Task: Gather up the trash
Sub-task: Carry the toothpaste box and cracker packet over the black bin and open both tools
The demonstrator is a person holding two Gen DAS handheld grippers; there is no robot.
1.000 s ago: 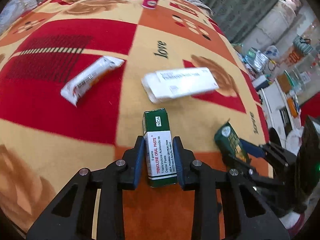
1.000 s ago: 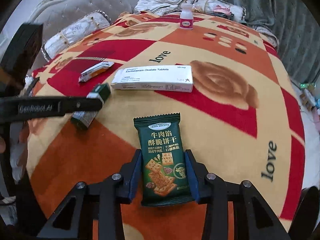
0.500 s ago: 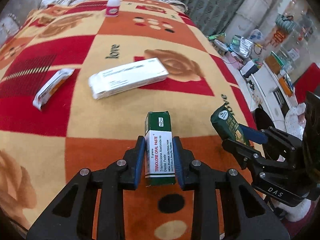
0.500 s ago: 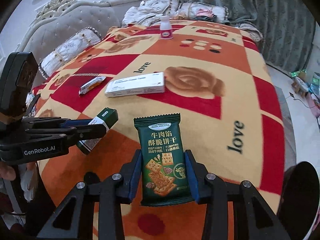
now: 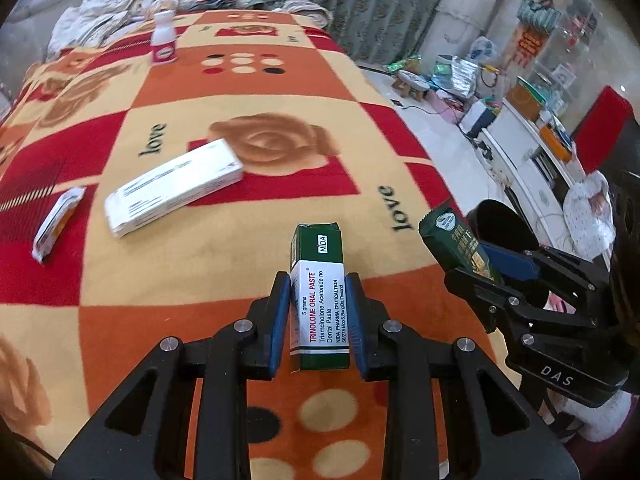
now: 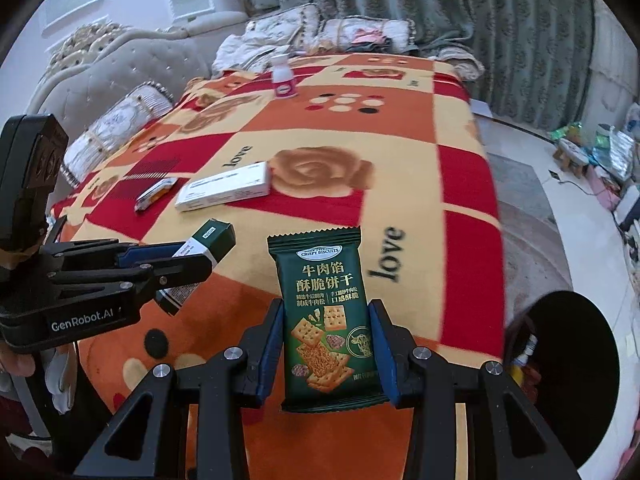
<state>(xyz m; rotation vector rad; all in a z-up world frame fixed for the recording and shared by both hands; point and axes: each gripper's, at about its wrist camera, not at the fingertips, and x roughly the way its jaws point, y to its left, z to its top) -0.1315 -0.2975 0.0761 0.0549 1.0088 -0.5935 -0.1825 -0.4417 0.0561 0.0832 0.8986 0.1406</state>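
Note:
My left gripper (image 5: pixel 318 288) is shut on a small green and white oral paste box (image 5: pixel 320 276), held above the patterned blanket (image 5: pixel 224 264). In the right wrist view that same box (image 6: pixel 210 240) sticks out of the left gripper (image 6: pixel 192 258) at the left. My right gripper (image 6: pixel 327 320) is shut on a dark green biscuit packet (image 6: pixel 324 304); the left wrist view shows the packet (image 5: pixel 454 240) at the right. On the blanket lie a long white tablet box (image 5: pixel 172 188), a small white and orange wrapper (image 5: pixel 56 224) and, standing far back, a white bottle with a pink label (image 5: pixel 163 42).
A black round bin (image 6: pixel 568 364) stands at the blanket's right edge, with items inside. Cushions (image 6: pixel 116 128) and a padded headboard line the far left. A cluttered floor with bags and a low white shelf unit (image 5: pixel 532 152) lies to the right.
Both grippers have moved right across the blanket, keeping the box and the packet. The tablet box and wrapper have slid left in view, and the black bin has come into sight.

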